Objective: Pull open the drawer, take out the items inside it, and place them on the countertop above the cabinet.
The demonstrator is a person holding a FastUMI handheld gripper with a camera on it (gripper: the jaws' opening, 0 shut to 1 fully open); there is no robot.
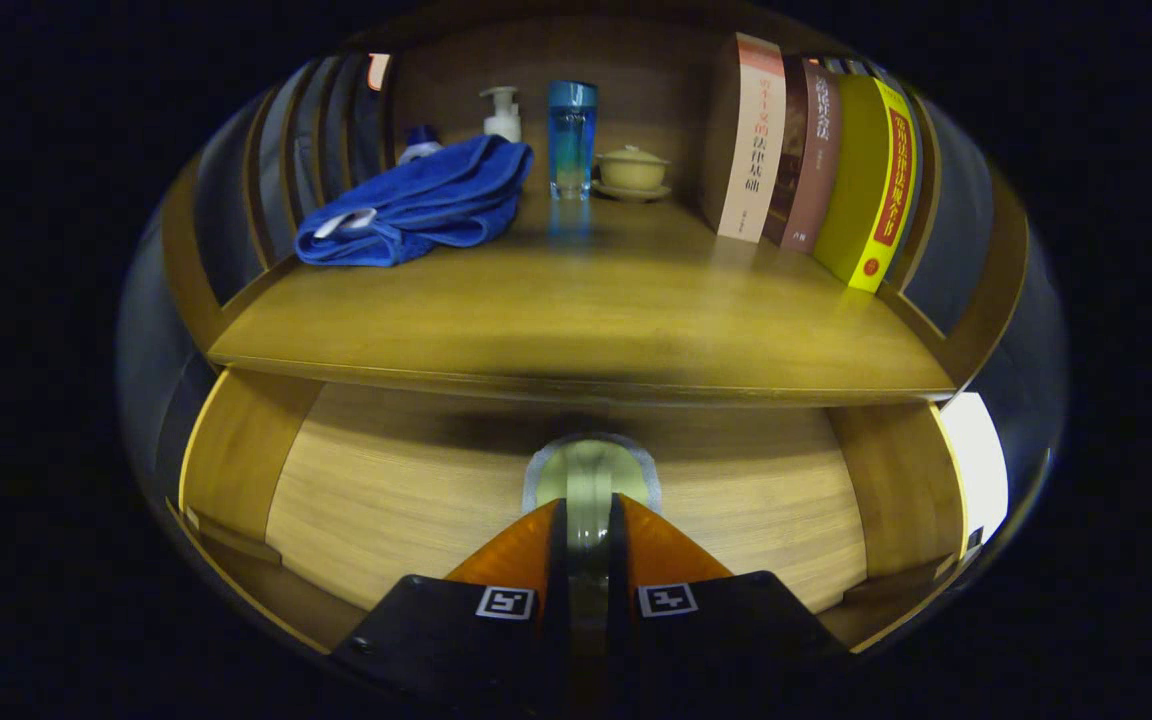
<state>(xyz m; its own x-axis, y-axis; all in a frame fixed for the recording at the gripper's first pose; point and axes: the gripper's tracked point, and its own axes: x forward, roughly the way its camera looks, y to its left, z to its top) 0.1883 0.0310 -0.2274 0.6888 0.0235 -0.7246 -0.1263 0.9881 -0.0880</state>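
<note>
Your gripper [588,520] is pinched narrow on a pale greenish round item [591,478], both fingers against it; most of it hidden btwn them, can't ID it. It sits in the open drawer [406,500], bare wood either side. Above, countertop [586,320] front-centre is free. Further back: blue towel [416,205], pump bottle [503,112], blue glass [572,138], lidded cup [632,170], books [816,160].

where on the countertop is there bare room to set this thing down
The countertop is bare across its broad front middle, between the blue towel and the books. The back is crowded: pump bottle, blue glass, lidded cup. The gripper is shut on a round pale item in the open drawer.
</note>
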